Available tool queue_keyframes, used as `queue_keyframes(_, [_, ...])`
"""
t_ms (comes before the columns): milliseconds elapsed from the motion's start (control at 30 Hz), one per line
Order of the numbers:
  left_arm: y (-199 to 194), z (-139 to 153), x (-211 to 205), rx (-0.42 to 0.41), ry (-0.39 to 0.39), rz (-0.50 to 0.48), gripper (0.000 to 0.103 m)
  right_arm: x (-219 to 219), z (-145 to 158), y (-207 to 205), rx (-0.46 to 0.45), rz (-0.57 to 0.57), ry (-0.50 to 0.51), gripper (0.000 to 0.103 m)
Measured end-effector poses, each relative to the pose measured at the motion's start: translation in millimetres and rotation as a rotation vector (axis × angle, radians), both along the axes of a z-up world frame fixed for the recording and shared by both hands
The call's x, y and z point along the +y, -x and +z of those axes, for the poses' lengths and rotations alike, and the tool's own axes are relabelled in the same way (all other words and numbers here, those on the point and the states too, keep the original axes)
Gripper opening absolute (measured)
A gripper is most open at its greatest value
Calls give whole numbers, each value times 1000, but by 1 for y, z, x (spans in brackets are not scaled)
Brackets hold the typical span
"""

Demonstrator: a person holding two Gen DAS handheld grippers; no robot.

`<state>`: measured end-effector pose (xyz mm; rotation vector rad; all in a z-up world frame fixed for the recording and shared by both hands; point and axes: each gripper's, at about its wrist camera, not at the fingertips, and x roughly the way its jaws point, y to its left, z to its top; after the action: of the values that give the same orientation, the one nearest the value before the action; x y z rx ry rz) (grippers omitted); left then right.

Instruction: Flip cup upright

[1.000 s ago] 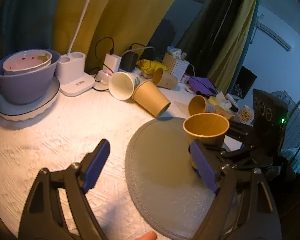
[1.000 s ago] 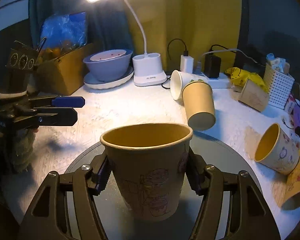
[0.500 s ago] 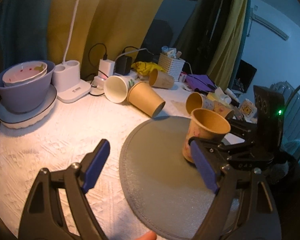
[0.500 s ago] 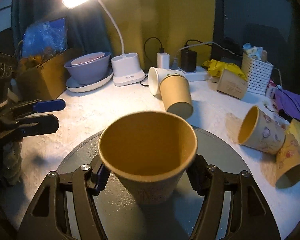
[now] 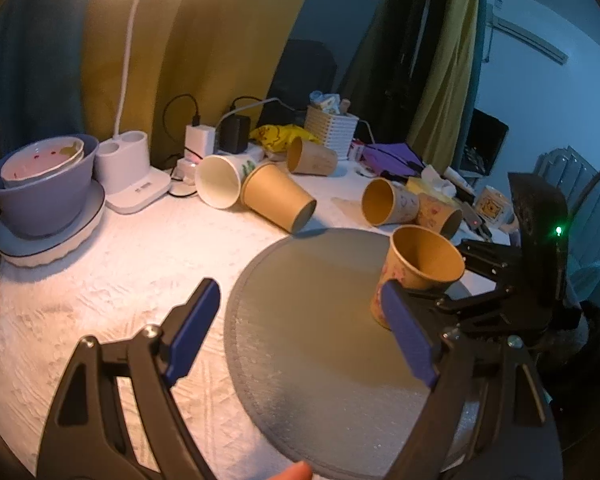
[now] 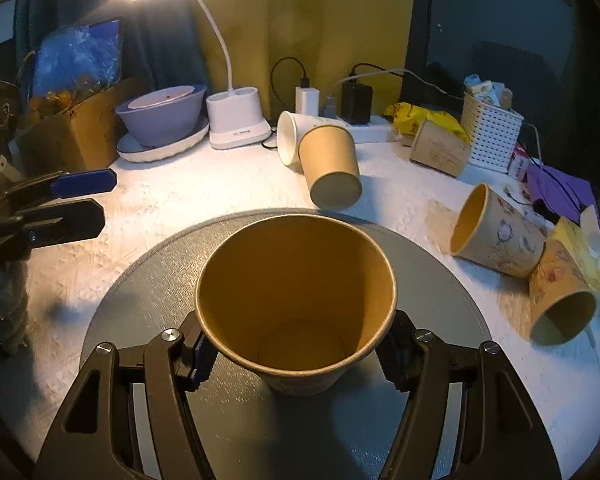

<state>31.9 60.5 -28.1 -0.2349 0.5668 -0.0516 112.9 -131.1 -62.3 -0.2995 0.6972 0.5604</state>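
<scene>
From the left wrist view, the left tongs point(image 5: 300, 336) are spread wide and hold nothing; their blue pads point(image 5: 192, 332) hang over the white tablecloth point(image 5: 100, 280) and the near edge of the round grey mat point(image 5: 312, 312). Just beyond the right-hand pad, the paper cup point(image 5: 420, 268) sits mouth up on the far right part of the mat, tilted a little toward the camera, gripped by the black right tongs point(image 5: 480, 280) that come in from the right. Further ahead several cups lie on their sides: a white cup point(image 5: 220, 184) touching a brown cup point(image 5: 278, 198), another brown one point(image 5: 312, 156) behind them, and two printed cups point(image 5: 392, 202) close to the mat's far edge. To the far left, a purple bowl point(image 5: 44, 192) stands on a plate beside the white lamp base point(image 5: 134, 176). A white basket point(image 5: 332, 130) stands at the back.

From the right wrist view, the right tongs point(image 6: 296, 354) are clamped on the paper cup point(image 6: 296, 300), one finger on each side of its wall, the open mouth facing the camera. The cup fills the space between the fingers and hides the mat right behind it. Straight ahead past the mat point(image 6: 140, 280) lies the brown cup point(image 6: 332, 168) with its base toward the tongs. To the right lie the two printed cups point(image 6: 496, 236). To the left, the left tongs point(image 6: 80, 196) hover, well apart from the cup. A cardboard box point(image 6: 80, 132) stands behind them.
</scene>
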Motion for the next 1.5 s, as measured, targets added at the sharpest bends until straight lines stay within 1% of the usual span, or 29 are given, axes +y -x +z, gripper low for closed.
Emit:
queue_keyframes(67, [0,-1,-5,2,-21,-5,84,-2,-1,1,0,-10,5,69])
queue_keyframes(167, [1,-2,-11,-2,-53,-9,84,-5,0,2,4,-22,5,76])
queue_keyframes(300, [2,-2,-19,-6,-80,-23,84,-10,2,8,5,-35,-4,76])
queue_keyframes(567, [5,-5,-35,-2,-96,-65,84,-22,6,28,6,-63,-24,76])
queue_keyframes(800, [12,2,-46,-32,-116,-78,84,-36,10,48,-17,-102,-34,76])
queue_keyframes(900, [15,4,-50,-47,-123,-86,84,-40,16,59,-42,-124,-39,76])
queue_keyframes(1233, [30,16,-66,-134,-187,-86,84,-48,39,87,-138,-162,-58,76])
queue_keyframes(1500, [47,31,-63,-234,-186,-37,84,-53,57,102,-199,-170,-75,76])
